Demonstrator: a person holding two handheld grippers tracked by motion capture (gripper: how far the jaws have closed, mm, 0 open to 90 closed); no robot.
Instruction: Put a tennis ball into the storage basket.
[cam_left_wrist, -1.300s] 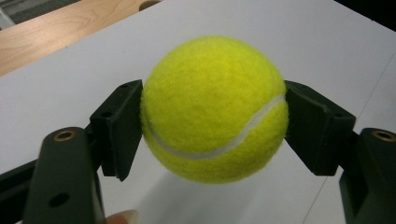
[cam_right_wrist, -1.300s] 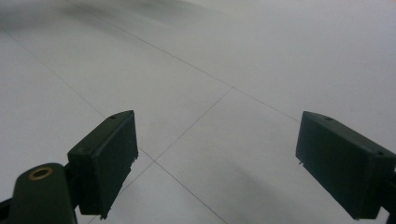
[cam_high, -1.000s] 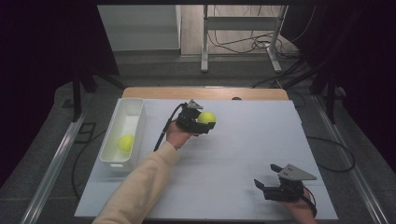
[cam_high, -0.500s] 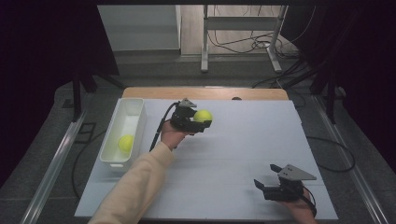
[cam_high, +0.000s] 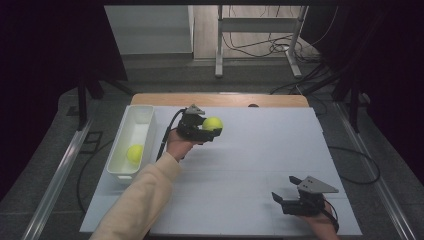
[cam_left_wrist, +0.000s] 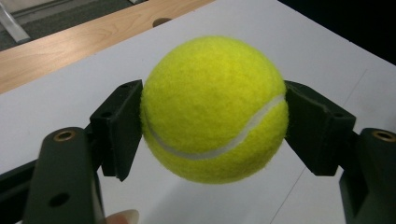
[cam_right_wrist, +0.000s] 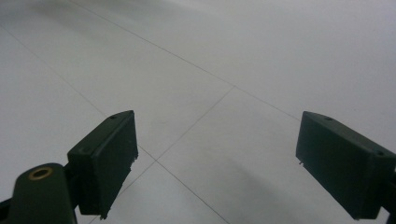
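Yellow felt fills the space between the fingers of the left gripper (cam_high: 206, 131), which pinch a tennis ball (cam_high: 212, 123) from both sides; in the left gripper view the two black pads press into the ball (cam_left_wrist: 215, 109) and it hangs clear of the white desk (cam_high: 260, 165) surface. Compared with the earlier high view, the left hand and its ball have drifted a little toward the left of the frame, closer to the white bin (cam_high: 131, 172), and sit slightly higher; the grip itself is unchanged. The right gripper (cam_high: 287, 200) has kept its place at the lower right of the frame, its fingers spread wide with nothing between them, as the right gripper view shows over bare desk. Inside the bin, at the left of the high view, lies a second tennis ball (cam_high: 134, 153) near its lower end. A strip of wooden edge (cam_high: 220, 99) runs along the far side of the desk. Nothing stands between the held ball and the bin except the bin's near wall.
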